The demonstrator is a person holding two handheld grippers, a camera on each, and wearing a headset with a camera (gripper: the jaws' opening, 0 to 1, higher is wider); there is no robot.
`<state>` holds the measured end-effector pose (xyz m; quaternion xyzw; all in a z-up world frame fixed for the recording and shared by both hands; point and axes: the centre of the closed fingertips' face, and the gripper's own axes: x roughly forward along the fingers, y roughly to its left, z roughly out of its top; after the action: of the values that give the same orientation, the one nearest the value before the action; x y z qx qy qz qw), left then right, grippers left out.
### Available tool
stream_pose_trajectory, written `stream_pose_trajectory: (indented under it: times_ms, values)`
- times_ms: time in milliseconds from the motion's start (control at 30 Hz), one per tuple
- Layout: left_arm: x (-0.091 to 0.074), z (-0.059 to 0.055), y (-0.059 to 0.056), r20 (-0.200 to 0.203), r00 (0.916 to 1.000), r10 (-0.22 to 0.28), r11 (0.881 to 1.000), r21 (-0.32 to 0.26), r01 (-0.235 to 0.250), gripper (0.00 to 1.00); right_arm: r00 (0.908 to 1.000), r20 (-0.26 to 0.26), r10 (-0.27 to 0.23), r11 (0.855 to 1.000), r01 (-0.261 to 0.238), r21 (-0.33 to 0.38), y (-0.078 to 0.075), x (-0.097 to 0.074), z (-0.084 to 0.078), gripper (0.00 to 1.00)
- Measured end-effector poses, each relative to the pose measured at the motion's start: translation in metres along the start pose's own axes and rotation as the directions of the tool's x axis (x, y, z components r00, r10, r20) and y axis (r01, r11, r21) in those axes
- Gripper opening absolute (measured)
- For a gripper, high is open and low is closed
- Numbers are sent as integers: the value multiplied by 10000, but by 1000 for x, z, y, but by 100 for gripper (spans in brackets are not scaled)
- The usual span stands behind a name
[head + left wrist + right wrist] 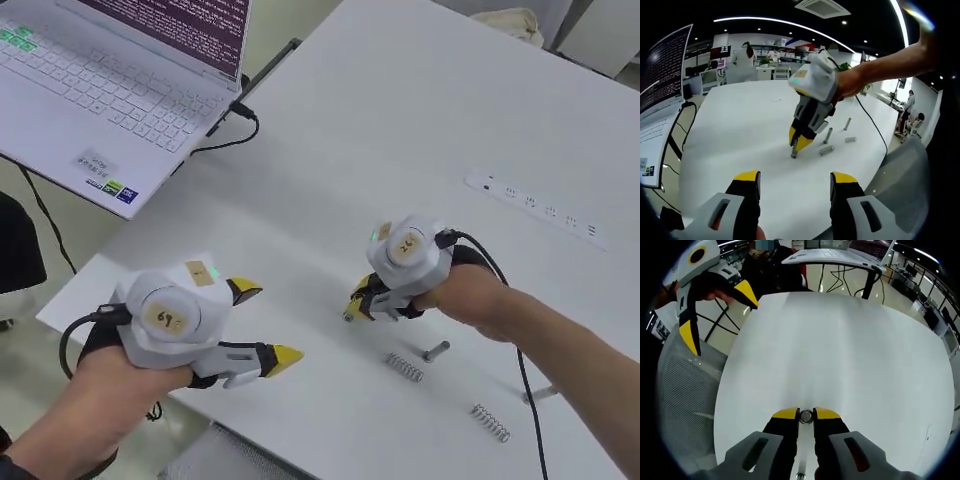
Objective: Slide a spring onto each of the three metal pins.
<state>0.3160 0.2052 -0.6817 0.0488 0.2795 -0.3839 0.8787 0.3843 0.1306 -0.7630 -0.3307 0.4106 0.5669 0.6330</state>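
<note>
Fingers of your right gripper (806,413) pinch a small grey coil spring (794,149); left gripper's (795,178) gape. Keep it square to the short metal pin (435,351).

Bright, even overhead light; ceiling strips (755,19) glare; soft shadows on white table (400,120); fisheye edges bent.

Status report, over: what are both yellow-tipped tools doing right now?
Left gripper open, idle. Right gripper shut on small round metal part, tip on white table. Two coiled springs, two metal pins lie nearby.
</note>
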Motion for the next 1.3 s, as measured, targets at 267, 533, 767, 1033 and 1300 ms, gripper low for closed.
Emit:
stream_pose_trajectory:
  times_ms: [267,533,767,1033,1300]
  values:
    - [0,0,1,-55,10000,33,10000,19,-32,51,9999,-125,100,9999,-101,-50,1,6,-3,9]
    - [0,2,0,-102,9999,33,10000,90,-32,51,9999,-137,33,10000,-34,-40,0,5,-4,14]
    - [-1,4,-1,-117,9999,13,9998,192,-10,51,9997,-17,-244,9997,244,65,-2,-7,-6,22]
    - [-2,5,-4,-46,10000,36,10000,83,-35,51,9964,177,-827,9959,819,390,-5,-24,-9,27]
    - [-5,7,-6,-14,10000,54,9999,116,-54,51,9889,642,-1342,9875,1281,914,-7,-41,-9,28]
